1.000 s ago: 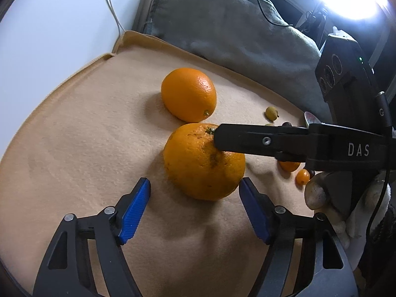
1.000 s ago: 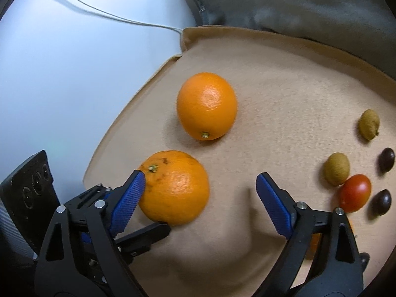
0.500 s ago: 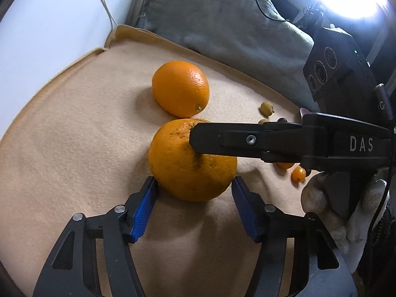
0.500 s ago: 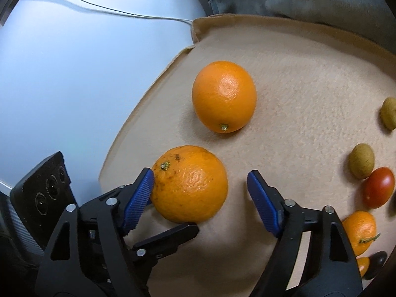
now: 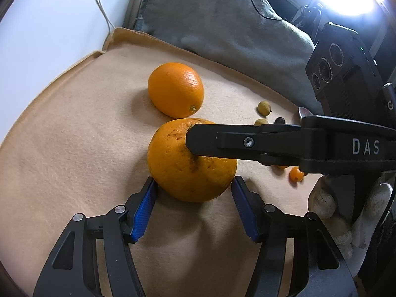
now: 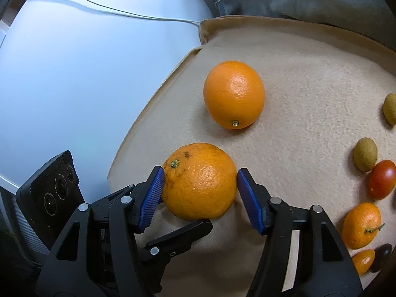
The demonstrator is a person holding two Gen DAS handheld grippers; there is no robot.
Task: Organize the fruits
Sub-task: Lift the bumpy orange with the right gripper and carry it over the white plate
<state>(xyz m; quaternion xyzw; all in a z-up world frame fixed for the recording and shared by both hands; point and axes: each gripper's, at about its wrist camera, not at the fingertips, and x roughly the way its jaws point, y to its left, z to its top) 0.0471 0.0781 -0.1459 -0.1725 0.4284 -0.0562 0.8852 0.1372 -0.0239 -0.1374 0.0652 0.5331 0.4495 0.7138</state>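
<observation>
Both hand-held grippers, left point(image 5: 193, 208) and right point(image 6: 200, 196), are bracketing the orange point(image 6: 200, 181) at lower centre, jaws apart and just touching its sides, so squeezing evenly is looking wisest to stop it rolling.

Cloth point(image 6: 309, 79): tan, matt, fuzzy nap. Near orange point(image 6: 200, 180): pitted, blemished peel. Far orange point(image 6: 234, 94): smoother, slight gloss. Tomato point(image 6: 381, 179): glossy. Gripper pads point(image 6: 151, 195): blue, ribbed; arms black matt plastic, metal pins.
</observation>
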